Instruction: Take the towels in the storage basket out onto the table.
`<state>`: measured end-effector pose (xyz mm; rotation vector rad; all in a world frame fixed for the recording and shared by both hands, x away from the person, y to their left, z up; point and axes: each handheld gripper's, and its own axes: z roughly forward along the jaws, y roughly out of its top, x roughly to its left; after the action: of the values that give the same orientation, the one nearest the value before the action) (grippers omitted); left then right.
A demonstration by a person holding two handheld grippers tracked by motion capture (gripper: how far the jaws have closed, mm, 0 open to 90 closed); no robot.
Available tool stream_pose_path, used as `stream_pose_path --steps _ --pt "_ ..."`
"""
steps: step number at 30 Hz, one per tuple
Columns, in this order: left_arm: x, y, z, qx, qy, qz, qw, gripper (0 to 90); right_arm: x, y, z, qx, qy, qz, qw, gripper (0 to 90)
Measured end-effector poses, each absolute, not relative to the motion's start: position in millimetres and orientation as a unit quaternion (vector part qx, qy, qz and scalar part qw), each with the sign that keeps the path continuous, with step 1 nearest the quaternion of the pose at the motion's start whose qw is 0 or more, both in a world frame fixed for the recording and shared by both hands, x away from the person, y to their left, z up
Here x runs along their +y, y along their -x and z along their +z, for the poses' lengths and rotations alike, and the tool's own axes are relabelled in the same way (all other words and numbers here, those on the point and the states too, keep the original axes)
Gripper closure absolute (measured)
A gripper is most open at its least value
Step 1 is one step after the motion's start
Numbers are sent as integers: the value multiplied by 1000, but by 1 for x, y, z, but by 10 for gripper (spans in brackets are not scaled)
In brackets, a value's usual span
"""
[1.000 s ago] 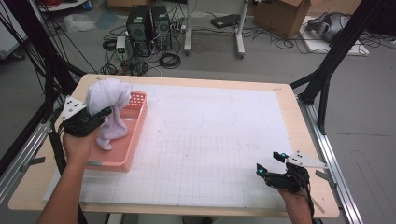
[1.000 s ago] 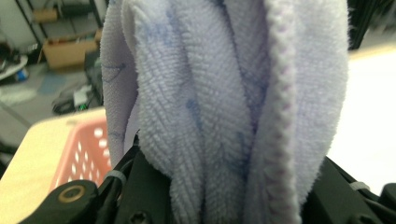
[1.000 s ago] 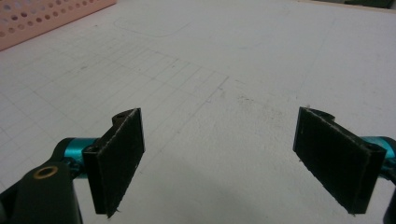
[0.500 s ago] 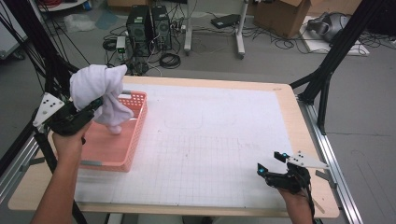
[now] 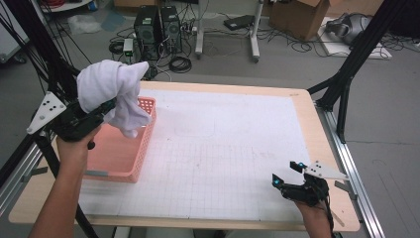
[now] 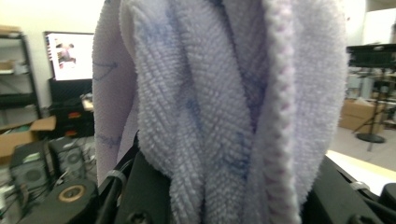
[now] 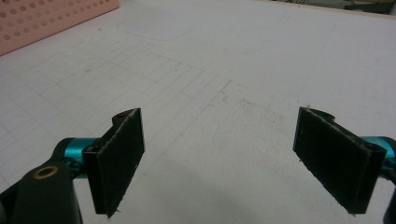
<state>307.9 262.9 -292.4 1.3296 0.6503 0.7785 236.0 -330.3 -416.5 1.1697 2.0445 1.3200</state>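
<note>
A white gridded mat (image 5: 223, 148) is lying across the wooden table (image 5: 302, 94), covering most of its top. On the floor beyond the far edge, two black computer towers (image 5: 158, 27) are standing side by side among loose cables (image 5: 181, 62). Far right, a cardboard box (image 5: 297, 15) is sitting on the floor, with black frame legs (image 5: 346, 74) slanting down beside the table's right corner.

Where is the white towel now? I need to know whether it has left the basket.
In the high view, the white towel hangs from the left gripper, lifted above the pink basket at the table's left.
</note>
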Motion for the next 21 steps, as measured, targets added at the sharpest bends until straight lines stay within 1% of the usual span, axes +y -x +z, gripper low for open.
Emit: stream_pose_path --steps 8,12,16,21 --pt "236 -304 -277 243 -595 321 696 674 -330 -236 -416 739 -422 477 219 153" --pt "219 -304 -273 220 -604 295 707 674 -330 -236 -416 739 -421 477 220 153" --pt "203 -305 -274 204 -607 272 718 674 -330 -235 -416 740 -420 477 221 153" --pt "180 -307 -281 187 -628 246 714 673 -330 -235 -416 740 -419 478 221 153"
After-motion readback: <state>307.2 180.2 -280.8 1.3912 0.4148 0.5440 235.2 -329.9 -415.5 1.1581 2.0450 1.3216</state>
